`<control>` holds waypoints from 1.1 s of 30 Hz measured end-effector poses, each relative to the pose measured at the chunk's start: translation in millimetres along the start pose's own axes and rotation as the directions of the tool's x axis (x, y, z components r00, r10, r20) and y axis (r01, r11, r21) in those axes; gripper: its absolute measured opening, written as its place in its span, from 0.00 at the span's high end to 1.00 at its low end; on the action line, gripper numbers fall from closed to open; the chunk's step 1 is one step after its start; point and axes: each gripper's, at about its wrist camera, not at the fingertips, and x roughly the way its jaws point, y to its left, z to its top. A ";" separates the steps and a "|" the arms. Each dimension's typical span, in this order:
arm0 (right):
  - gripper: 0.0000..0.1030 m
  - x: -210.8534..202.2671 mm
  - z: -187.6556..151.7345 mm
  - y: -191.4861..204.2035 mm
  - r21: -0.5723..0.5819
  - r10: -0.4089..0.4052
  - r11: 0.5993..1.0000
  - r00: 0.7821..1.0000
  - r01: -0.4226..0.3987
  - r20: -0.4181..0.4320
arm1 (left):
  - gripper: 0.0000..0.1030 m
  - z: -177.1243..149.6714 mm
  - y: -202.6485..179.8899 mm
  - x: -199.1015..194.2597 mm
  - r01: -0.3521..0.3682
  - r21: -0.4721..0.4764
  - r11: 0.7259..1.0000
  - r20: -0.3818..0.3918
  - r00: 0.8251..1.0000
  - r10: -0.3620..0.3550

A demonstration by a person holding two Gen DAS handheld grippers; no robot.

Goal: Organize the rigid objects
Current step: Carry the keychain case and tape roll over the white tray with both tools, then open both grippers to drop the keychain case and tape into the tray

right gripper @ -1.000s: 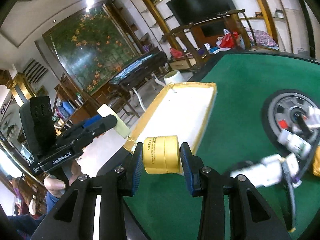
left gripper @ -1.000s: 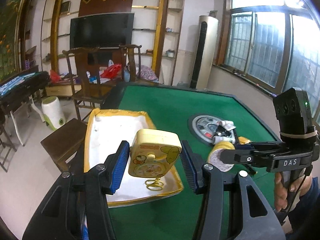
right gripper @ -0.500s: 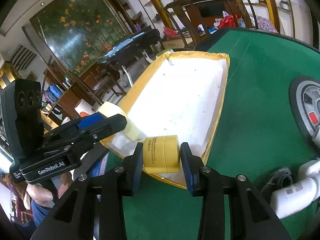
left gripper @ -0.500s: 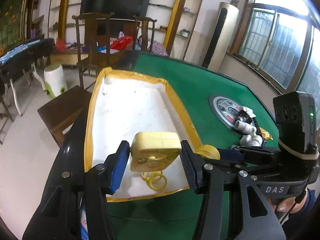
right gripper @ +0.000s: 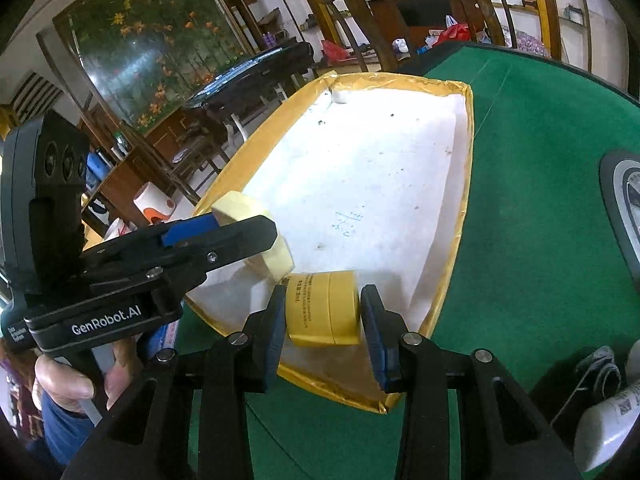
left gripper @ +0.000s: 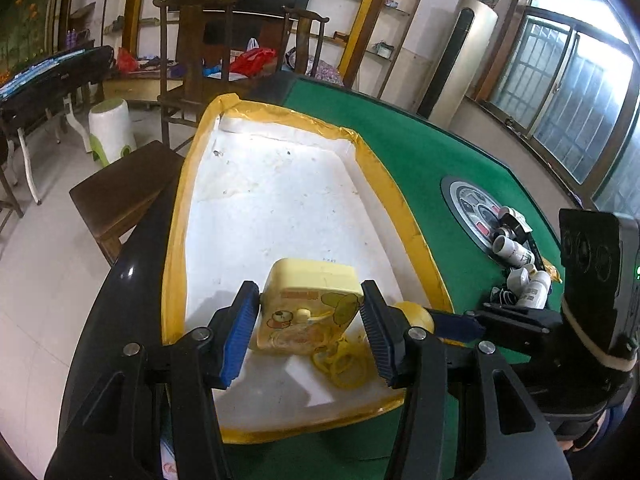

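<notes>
My left gripper (left gripper: 306, 330) is shut on a pale yellow cartoon-printed box (left gripper: 308, 312), held low over the near end of the white tray with a yellow rim (left gripper: 176, 240). A yellow coiled cord (left gripper: 344, 368) dangles from the box onto the tray floor. My right gripper (right gripper: 323, 330) is shut on a small yellow round jar (right gripper: 324, 308), low over the tray's near corner (right gripper: 440, 292). In the right wrist view the left gripper (right gripper: 256, 240) shows from the side with the box (right gripper: 248, 216) in it. The jar (left gripper: 414, 312) peeks out beside my left fingers.
A green felt table (left gripper: 420, 148) carries the tray. A round control panel (left gripper: 468, 204) sits in its middle, with several small white bottles (left gripper: 516, 252) heaped by it. A wooden bench (left gripper: 120, 192) and chairs (left gripper: 196, 52) stand beyond the table's left edge. A person's hand (right gripper: 76, 380) grips the left handle.
Both grippers have come down and forward over the tray's near end, each still holding its object. The box's cord now rests on the tray floor.
</notes>
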 end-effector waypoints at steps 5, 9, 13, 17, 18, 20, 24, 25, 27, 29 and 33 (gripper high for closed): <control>0.68 -0.3 -1.4 1.7 -0.003 -0.003 1.000 1.000 0.003 0.008 | 0.51 9.6 0.2 10.9 -0.014 0.003 1.000 -0.022 1.000 0.014; 0.68 -0.3 -2.4 2.9 -0.010 -0.003 1.000 1.000 0.003 0.016 | 0.51 10.9 1.1 13.2 -0.036 0.012 0.999 -0.018 0.999 0.037; 0.68 -1.0 -5.7 8.4 -0.038 -0.018 0.999 1.000 0.019 0.017 | 0.51 9.3 3.1 13.4 -0.049 0.008 0.999 -0.007 0.999 0.049; 0.68 -2.8 -8.8 9.0 -0.036 -0.021 0.999 1.000 0.022 0.020 | 0.50 8.2 -0.8 14.3 -0.073 0.031 0.997 0.000 0.997 0.073; 0.68 -2.9 -8.8 8.6 -0.033 -0.019 0.999 1.000 0.019 0.017 | 0.49 8.1 -1.4 14.7 -0.075 0.035 0.997 -0.002 0.997 0.075; 0.65 -3.7 -9.1 7.6 -0.027 -0.020 0.999 1.000 0.020 0.013 | 0.45 7.8 -2.0 13.9 -0.070 0.038 0.997 0.003 0.998 0.070; 0.60 -6.3 -8.4 4.4 -0.009 -0.004 1.000 1.000 0.005 0.014 | 0.43 8.6 -2.6 9.7 -0.043 0.023 0.999 0.005 0.999 0.043; 0.58 -6.7 -8.0 3.9 -0.003 0.003 1.000 1.000 -0.003 0.014 | 0.43 9.4 -2.8 8.0 -0.039 0.020 0.999 0.010 0.999 0.038; 0.56 -7.9 -7.6 3.8 0.004 0.012 1.000 1.000 -0.012 0.017 | 0.43 11.7 -3.8 4.0 -0.041 0.019 0.999 0.028 0.999 0.040; 0.53 -10.5 -7.5 4.9 0.001 0.017 1.000 0.999 -0.017 0.029 | 0.43 13.6 -5.3 1.2 -0.039 0.025 0.999 0.042 0.998 0.038; 0.52 -22.0 -7.2 4.5 0.001 0.037 0.999 0.997 -0.037 0.069 | 0.43 17.0 -8.6 -3.6 -0.055 0.035 0.998 0.082 0.995 0.052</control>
